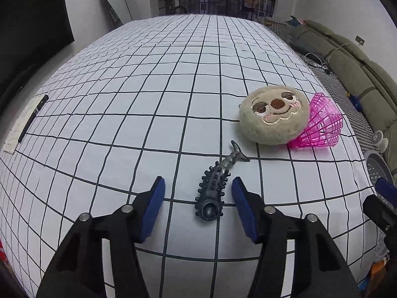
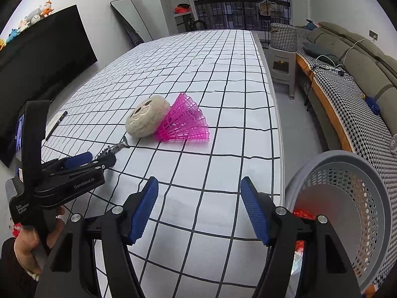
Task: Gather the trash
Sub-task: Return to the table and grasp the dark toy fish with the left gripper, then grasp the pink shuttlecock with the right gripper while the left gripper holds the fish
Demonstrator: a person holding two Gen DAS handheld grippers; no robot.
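"GenRobot.AI" marks left gripper (image 2: 99, 160), spread wide around spiky toy (image 1: 214, 189); right gripper (image 2: 199, 208) gapes unladen

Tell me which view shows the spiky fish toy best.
The left wrist view: the fish toy lies whole between the open left hand-held gripper fingers. In the right wrist view only its tail shows; that hand-held gripper hides the rest.

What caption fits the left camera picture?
Open left gripper straddles a spiky dark toy fish on the checked tablecloth.
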